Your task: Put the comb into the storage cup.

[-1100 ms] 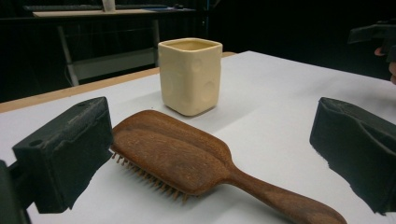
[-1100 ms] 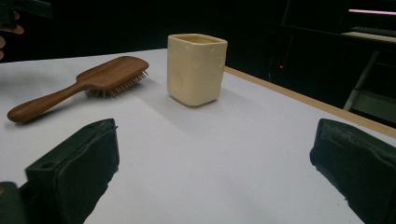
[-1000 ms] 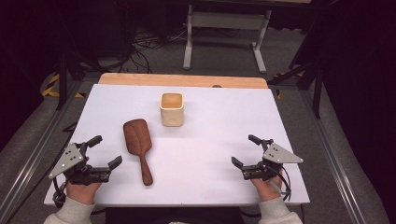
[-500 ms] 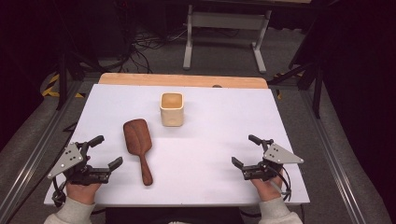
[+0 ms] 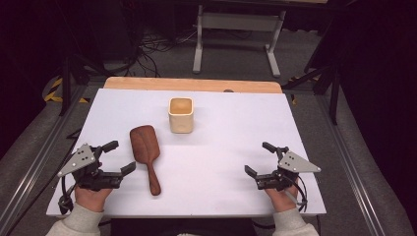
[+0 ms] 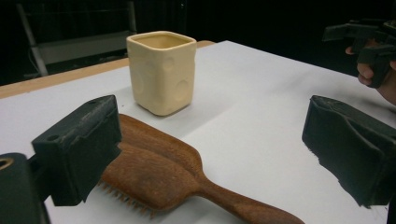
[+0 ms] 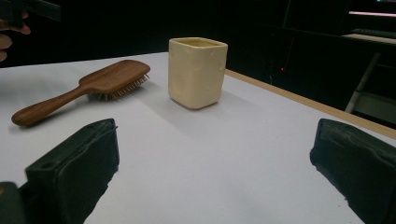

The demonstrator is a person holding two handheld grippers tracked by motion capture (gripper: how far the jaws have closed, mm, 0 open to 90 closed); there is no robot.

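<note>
A brown wooden hairbrush (image 5: 146, 155) lies bristles down on the white table (image 5: 226, 128), handle toward me; it also appears in the left gripper view (image 6: 168, 177) and the right gripper view (image 7: 88, 88). Behind it stands a cream square cup (image 5: 181, 114) (image 6: 161, 70) (image 7: 196, 72), upright. My left gripper (image 5: 119, 157) rests open at the front left, just left of the brush, nothing between its jaws. My right gripper (image 5: 259, 158) is open at the front right, well away from both objects and holding nothing.
A wooden strip (image 5: 192, 84) runs along the table's far edge. Beyond it on the dark floor are a metal stand (image 5: 236, 34) and cables (image 5: 157, 46). Rails (image 5: 359, 187) flank the table's sides.
</note>
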